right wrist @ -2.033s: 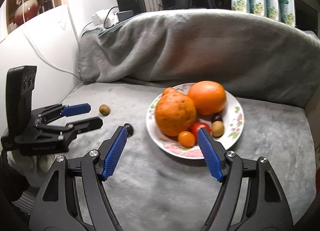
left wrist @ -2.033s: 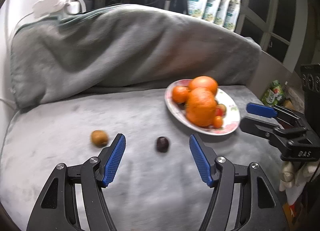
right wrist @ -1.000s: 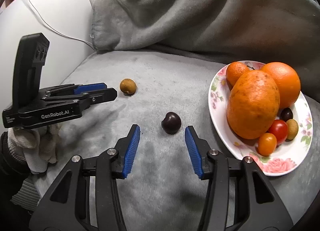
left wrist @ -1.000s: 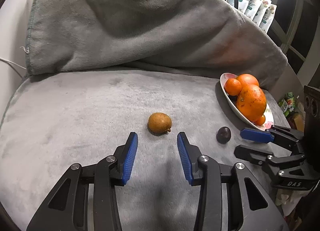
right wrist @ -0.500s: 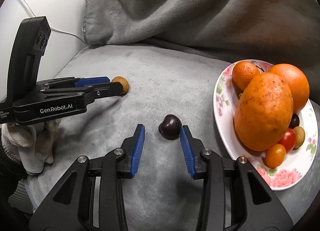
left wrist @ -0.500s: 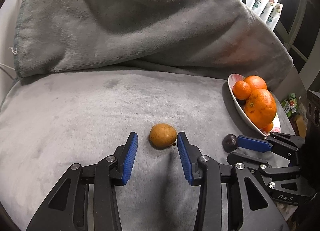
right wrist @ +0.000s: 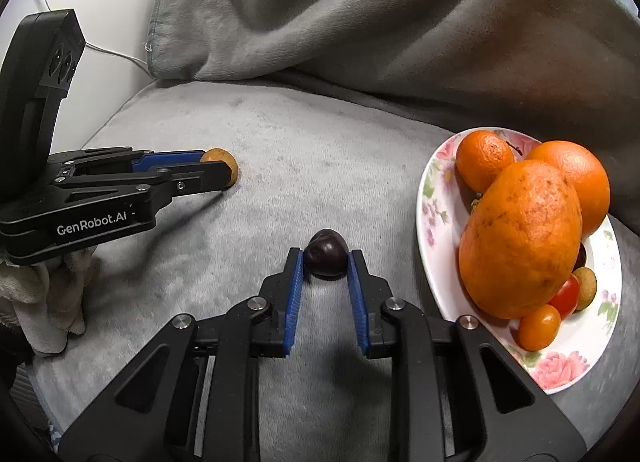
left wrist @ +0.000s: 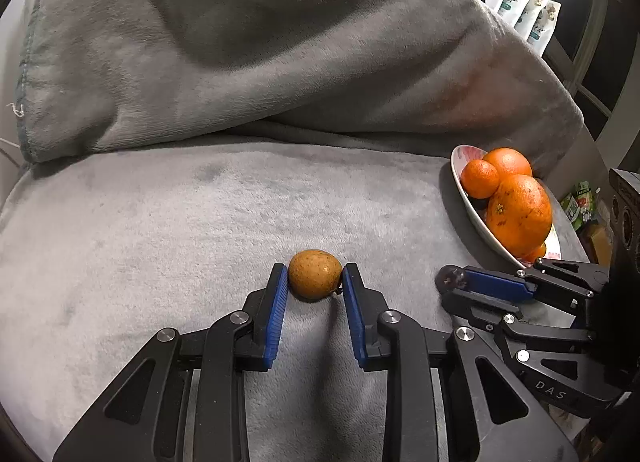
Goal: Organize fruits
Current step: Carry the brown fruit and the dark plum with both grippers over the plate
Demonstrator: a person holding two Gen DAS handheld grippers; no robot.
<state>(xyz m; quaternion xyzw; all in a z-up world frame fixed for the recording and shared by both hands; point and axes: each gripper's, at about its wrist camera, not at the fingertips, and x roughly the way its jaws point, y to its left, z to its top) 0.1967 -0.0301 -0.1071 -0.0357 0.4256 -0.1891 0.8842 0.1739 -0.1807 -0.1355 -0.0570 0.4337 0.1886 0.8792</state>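
- Both pairs of fingers have been brought down and forward onto the loose fruits since the earlier frames, and their jaws have just been closing, each with a fruit between them.
- The left gripper (left wrist: 315, 280) is angled steeply down toward the grey plush blanket-covered seat (left wrist: 200, 221); its blue-padded fingers (left wrist: 276, 302) are closed to a narrow gap and pressed against both sides of the small round brown speckled fruit (left wrist: 314, 273), which rests on the seat.
- The right gripper (right wrist: 325, 260) is tilted downward likewise; its blue pads (right wrist: 295, 294) are clamped on the flanks of the small dark purple glossy fruit (right wrist: 326, 250), which also lies on the seat.
- In the right wrist view the left gripper is seen from the side, with a cloth-gloved hand (right wrist: 44, 290) beneath its black body.
- The white flower-patterned plate (right wrist: 560, 370) sits just to the right of the dark fruit, apart from it, and is loaded with a large orange citrus (right wrist: 520, 246), two smaller oranges, cherry tomatoes and small round fruits.
- A grey draped backrest (left wrist: 280, 41) rises behind the seat.
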